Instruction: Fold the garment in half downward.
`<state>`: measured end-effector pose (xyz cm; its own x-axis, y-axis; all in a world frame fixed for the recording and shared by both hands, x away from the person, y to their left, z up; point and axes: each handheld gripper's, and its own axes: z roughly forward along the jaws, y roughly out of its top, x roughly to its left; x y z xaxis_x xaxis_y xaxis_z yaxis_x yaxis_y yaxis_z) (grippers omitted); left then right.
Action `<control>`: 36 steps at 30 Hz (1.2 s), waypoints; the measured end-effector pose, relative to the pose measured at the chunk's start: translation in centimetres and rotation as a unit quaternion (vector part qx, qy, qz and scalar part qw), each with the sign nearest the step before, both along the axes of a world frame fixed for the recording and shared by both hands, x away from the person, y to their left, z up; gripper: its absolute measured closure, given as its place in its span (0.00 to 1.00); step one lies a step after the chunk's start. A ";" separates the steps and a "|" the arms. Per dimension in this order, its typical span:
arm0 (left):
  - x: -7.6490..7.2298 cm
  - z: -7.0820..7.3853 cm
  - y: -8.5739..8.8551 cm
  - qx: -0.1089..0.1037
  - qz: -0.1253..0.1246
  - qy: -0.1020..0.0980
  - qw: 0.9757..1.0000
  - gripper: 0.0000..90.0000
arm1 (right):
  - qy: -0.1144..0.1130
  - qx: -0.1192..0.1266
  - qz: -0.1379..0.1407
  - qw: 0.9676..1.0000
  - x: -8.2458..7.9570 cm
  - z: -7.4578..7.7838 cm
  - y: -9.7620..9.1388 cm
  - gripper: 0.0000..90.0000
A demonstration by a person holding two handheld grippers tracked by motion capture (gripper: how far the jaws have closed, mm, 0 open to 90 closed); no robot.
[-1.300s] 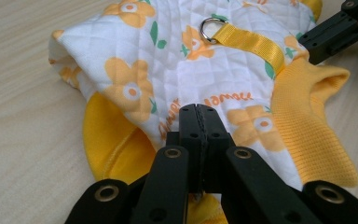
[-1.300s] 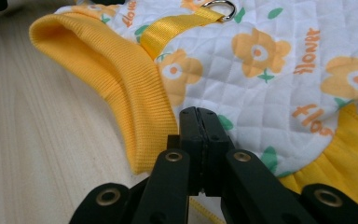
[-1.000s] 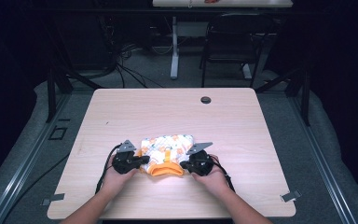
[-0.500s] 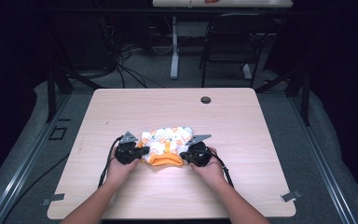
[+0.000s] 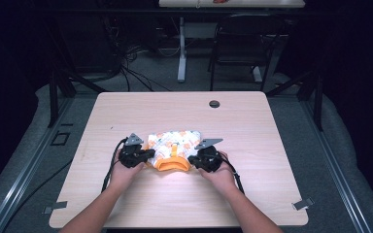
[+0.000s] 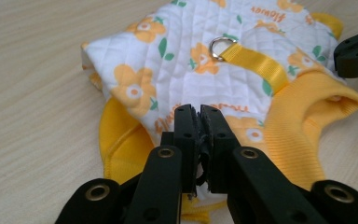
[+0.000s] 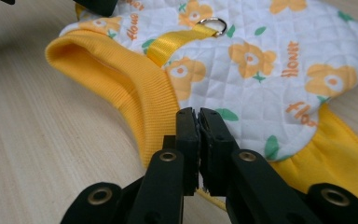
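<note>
Two grippers, one pet vest, both ends pinned. The quilted pet vest [image 5: 172,148] with the orange flower print lies flat on the bench [image 5: 252,141], near the person's edge and about midway across. The left gripper [image 6: 199,112] has its jaws nearly pressed together on the vest's near edge, where the white quilting meets the yellow ribbed trim [image 6: 307,116]; they've just been easing open a hair, but fabric is between them in the left gripper view. The right gripper [image 7: 198,114] has also just let off slightly, its jaws close together at the hem on its own side, with what looks like a bit of cloth caught low between them.

My read: one gripper on each side keeps the thing spread flat and square, probably for folding or smoothing. The yellow strap [image 7: 170,44] with the metal D-ring [image 7: 213,24] faces up, so it's back side up. The collar opening points toward the person.
</note>
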<state>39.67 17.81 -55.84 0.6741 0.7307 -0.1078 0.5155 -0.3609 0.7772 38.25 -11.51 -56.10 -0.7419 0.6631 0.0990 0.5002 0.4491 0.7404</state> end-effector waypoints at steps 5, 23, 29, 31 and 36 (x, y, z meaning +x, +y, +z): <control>-1.0 1.4 0.3 -0.001 -0.006 -0.014 1.000 0.94 | -0.014 0.007 -0.005 1.000 -0.7 1.3 -0.5 0.94; -5.5 2.1 4.0 -0.047 0.015 -0.014 0.999 0.68 | -0.029 0.005 -0.028 0.999 -4.8 3.6 -3.3 0.67; -6.4 1.8 4.4 -0.044 0.019 -0.007 0.999 0.63 | -0.020 0.003 -0.037 0.999 -5.4 3.3 -4.1 0.63; -6.7 1.4 4.4 -0.037 0.015 -0.006 0.999 0.62 | -0.018 0.005 -0.039 0.999 -5.6 3.0 -4.3 0.62; -7.1 0.5 4.5 -0.034 0.010 -0.003 0.999 0.61 | -0.017 0.002 -0.042 0.999 -5.8 2.3 -4.6 0.62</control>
<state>32.57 22.33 -55.32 0.6606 0.7349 -0.1533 0.5174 -0.2977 0.8023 32.47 -16.10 -53.82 -0.6867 0.7228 0.0774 0.5110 0.4043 0.7586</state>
